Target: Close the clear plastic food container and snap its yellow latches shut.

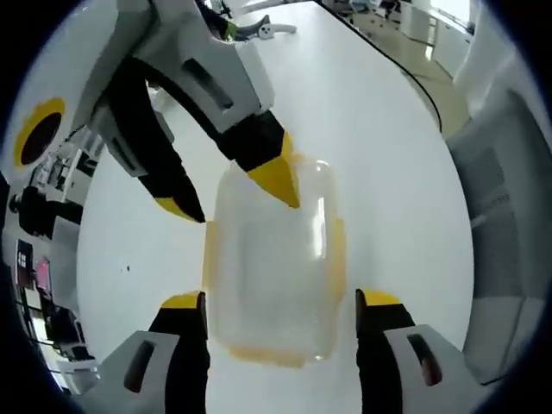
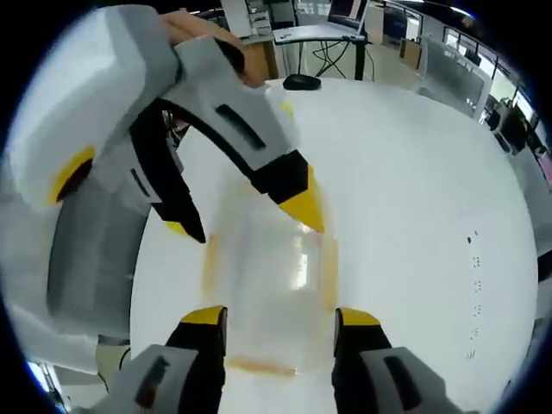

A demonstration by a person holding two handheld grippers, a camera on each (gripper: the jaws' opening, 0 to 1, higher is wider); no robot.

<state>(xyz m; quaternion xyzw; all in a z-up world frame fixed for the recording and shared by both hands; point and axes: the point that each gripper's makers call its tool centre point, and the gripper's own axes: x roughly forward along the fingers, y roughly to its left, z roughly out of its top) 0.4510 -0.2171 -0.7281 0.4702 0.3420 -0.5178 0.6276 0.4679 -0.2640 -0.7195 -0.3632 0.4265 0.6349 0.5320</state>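
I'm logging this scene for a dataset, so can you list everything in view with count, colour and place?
Food container: one, clear plastic with yellow latches along its edges, on the table between both grippers' jaws.
Table: one, white, under the container.
Black object: one, at the table's far edge in the right gripper view; too small to identify.
Office furniture: dark desks and screens beyond the table.
Left gripper: white and black, yellow tips, jaws open around the container.
Right gripper: same colours, jaws open around the container.
Hand: one, holding the left gripper.
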